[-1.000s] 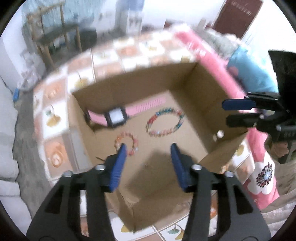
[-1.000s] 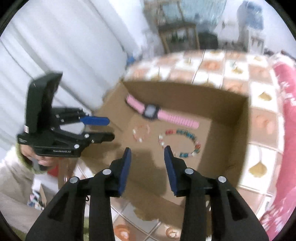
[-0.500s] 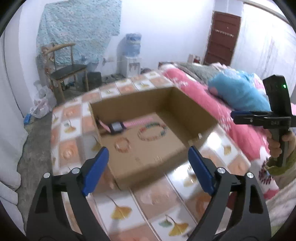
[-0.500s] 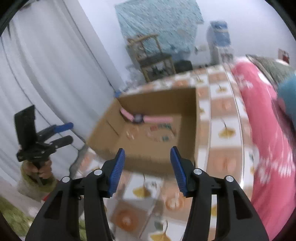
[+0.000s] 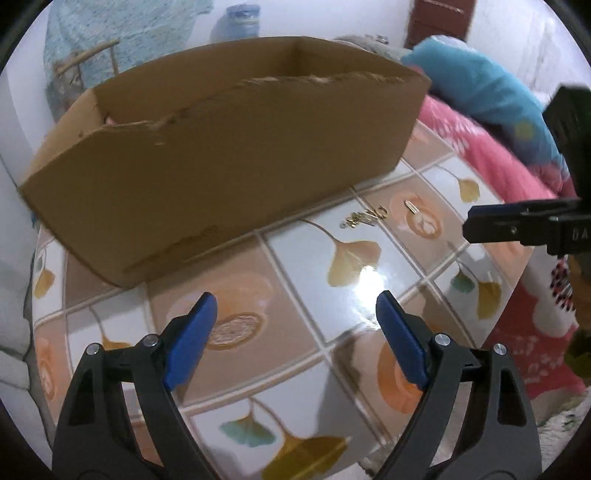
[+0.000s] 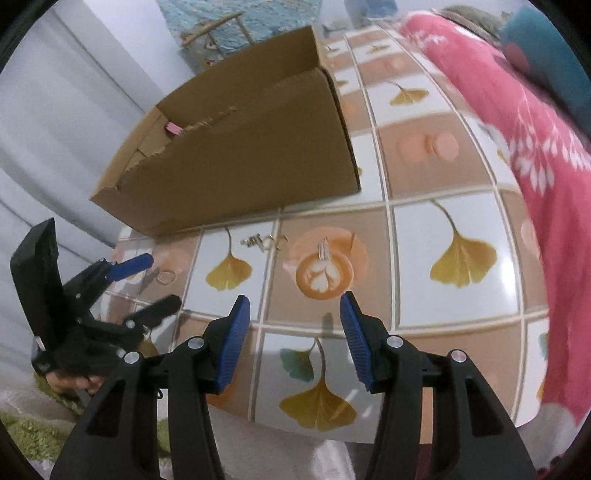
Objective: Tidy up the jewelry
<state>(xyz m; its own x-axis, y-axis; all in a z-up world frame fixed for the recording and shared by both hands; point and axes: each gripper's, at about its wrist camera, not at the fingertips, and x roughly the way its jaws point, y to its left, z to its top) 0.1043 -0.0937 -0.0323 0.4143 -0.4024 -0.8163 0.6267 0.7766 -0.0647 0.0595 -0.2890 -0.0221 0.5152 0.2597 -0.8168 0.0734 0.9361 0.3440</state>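
Observation:
A brown cardboard box (image 5: 221,147) stands on the tiled table (image 5: 303,258); it also shows in the right wrist view (image 6: 243,147), with a pink strap end (image 6: 173,128) peeking over its torn wall. A small gold chain (image 5: 364,216) and a gold clip (image 5: 410,205) lie on the tiles in front of the box, seen too in the right wrist view as the chain (image 6: 264,240) and clip (image 6: 324,250). A clear ring (image 6: 166,276) lies near the left gripper. My left gripper (image 5: 295,339) is open and empty. My right gripper (image 6: 293,339) is open and empty.
A pink flowered blanket (image 6: 535,155) and a blue pillow (image 5: 480,81) lie along the table's right side. A wooden chair (image 6: 218,33) stands behind. White curtain (image 6: 74,110) hangs at the left. Green rug (image 6: 22,432) lies below the table edge.
Both grippers have pulled back from above the box and dropped low to the table's front edge. The box's inside is now hidden behind its front wall. The right gripper's jaws have opened wider.

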